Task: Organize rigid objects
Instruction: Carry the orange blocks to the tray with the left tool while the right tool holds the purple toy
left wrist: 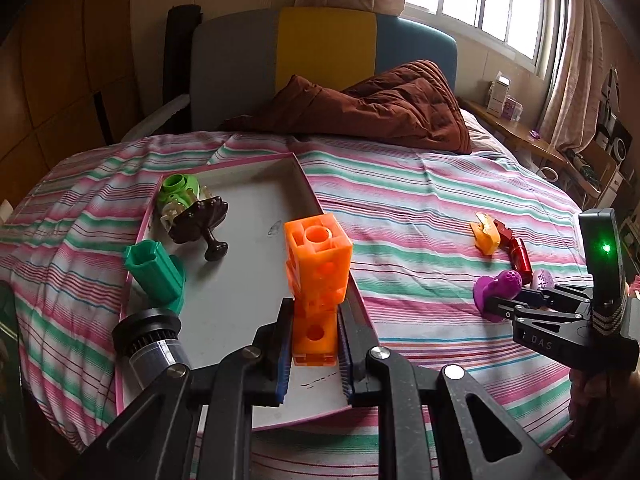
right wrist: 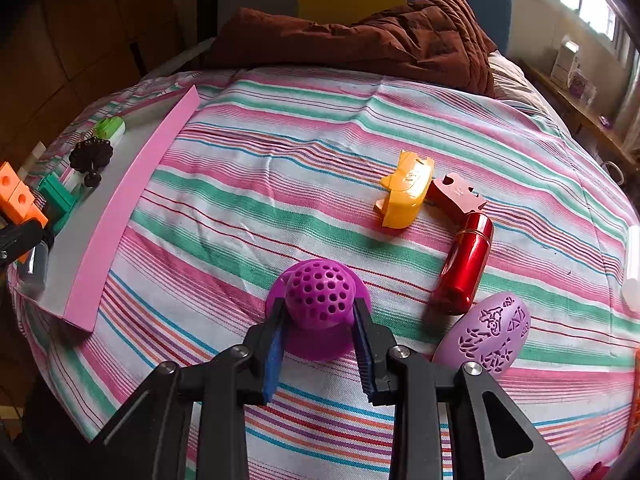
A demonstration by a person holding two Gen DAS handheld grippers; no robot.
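Observation:
My left gripper (left wrist: 314,334) is shut on an orange block tower (left wrist: 318,268) and holds it upright over the right side of a pink-rimmed grey tray (left wrist: 240,280). In the tray lie a green ribbed piece (left wrist: 158,274), a light-green and dark-brown toy (left wrist: 190,208) and a silver and black cylinder (left wrist: 154,346). My right gripper (right wrist: 320,320) is shut on a purple perforated knob (right wrist: 318,294) that rests on the striped bedsheet. Near it lie a yellow shell piece (right wrist: 406,196), a dull red piece (right wrist: 456,194), a shiny red cylinder (right wrist: 464,266) and a lilac cut-out egg (right wrist: 486,334).
The striped bed (right wrist: 280,152) carries everything. A brown quilt (left wrist: 380,104) is heaped at the head end. A wooden shelf (left wrist: 532,140) with small boxes runs under the window on the right. The tray's pink outer wall (right wrist: 132,208) faces the right gripper.

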